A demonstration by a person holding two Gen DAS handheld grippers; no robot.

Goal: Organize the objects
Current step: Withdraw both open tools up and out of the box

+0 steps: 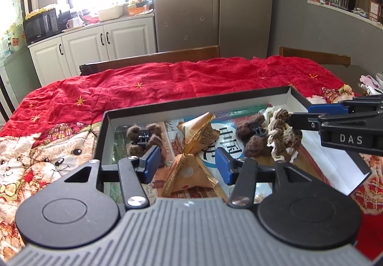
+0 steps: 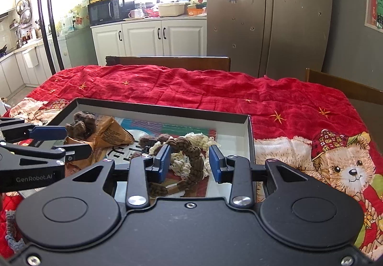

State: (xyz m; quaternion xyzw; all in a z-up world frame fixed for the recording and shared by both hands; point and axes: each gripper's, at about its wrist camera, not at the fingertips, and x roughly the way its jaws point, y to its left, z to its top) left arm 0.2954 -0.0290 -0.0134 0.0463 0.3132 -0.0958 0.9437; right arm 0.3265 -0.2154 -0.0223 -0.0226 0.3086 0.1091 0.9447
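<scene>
A shallow black box (image 1: 191,101) with a printed bottom lies on the red blanket. In it are two orange pyramid snack packets (image 1: 189,170), two brown fuzzy hair clips (image 1: 141,137) (image 1: 251,133) and a brown-and-cream knitted braid (image 1: 280,136). My left gripper (image 1: 188,164) is open, its blue pads on either side of the near packet, not touching it. My right gripper (image 2: 189,161) is open over the braid (image 2: 191,158), pads either side of it. The box (image 2: 167,107), a packet (image 2: 112,133) and a clip (image 2: 81,124) also show in the right wrist view.
The red blanket (image 1: 167,79) with teddy-bear print covers the table. Wooden chair backs (image 1: 153,60) stand at the far side. A grey knitted piece (image 2: 12,230) lies at the left edge near me. Cabinets and a fridge stand behind.
</scene>
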